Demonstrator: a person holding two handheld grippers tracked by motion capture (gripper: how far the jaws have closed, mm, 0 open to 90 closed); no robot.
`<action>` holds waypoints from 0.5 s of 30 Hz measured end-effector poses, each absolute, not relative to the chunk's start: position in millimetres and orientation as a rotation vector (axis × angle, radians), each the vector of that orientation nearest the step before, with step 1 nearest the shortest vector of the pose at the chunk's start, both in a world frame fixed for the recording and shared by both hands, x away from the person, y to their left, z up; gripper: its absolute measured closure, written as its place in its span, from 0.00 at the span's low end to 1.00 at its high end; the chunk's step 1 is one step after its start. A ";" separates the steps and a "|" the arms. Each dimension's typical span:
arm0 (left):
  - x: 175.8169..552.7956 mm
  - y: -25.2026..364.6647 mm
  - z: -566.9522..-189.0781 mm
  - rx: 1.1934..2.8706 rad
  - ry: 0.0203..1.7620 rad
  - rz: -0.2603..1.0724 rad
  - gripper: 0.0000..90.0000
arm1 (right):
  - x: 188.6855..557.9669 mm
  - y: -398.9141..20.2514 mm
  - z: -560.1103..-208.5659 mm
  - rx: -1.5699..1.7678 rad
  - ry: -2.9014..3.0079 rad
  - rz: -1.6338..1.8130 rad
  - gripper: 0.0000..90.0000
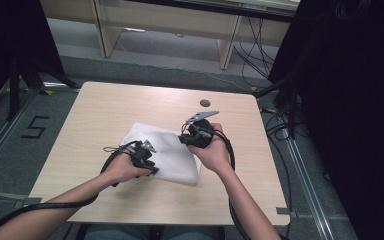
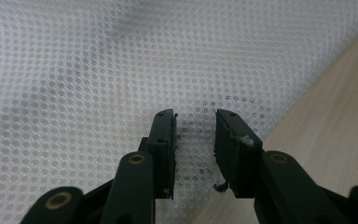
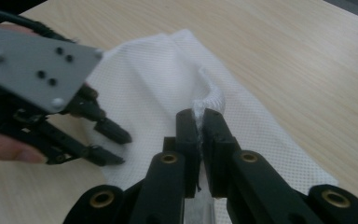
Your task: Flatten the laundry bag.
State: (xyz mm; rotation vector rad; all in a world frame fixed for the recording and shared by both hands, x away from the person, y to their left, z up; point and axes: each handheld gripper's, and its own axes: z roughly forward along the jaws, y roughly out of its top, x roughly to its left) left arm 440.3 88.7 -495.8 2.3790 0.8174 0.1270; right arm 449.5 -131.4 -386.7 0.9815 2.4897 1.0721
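Observation:
A white mesh cloth [image 1: 172, 150] lies spread on the light wooden table [image 1: 110, 110]. My left gripper [image 1: 152, 168] rests low at the cloth's near-left edge. In the left gripper view its jaws [image 2: 196, 135] stand apart over the mesh [image 2: 121, 60], and nothing is pinched between them. The right gripper view also shows that left gripper [image 3: 121, 147], its fingers spread by the cloth's edge. My right gripper [image 1: 185, 140] hovers above the cloth's right part. It is shut [image 3: 199, 116] on a raised fold of the mesh [image 3: 158, 79], which peaks up from the table [image 3: 284, 51].
A small dark round disc [image 1: 205, 103] sits near the table's far edge. Bare wood surrounds the cloth on all sides. Cables [image 1: 280, 125] trail on the floor to the right, beside dark curtains. Wooden furniture legs [image 1: 227, 50] stand beyond the table.

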 end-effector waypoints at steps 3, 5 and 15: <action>441.8 90.1 -494.6 2.407 0.800 0.130 0.75 | 436.4 -128.5 -385.7 0.977 2.531 1.103 0.96; 442.0 90.4 -494.8 2.402 0.805 0.127 0.75 | 434.8 -129.4 -385.8 0.919 2.565 1.092 0.96; 441.8 91.1 -496.6 2.370 0.819 0.113 0.74 | 404.2 -134.2 -415.1 0.910 2.701 1.054 0.96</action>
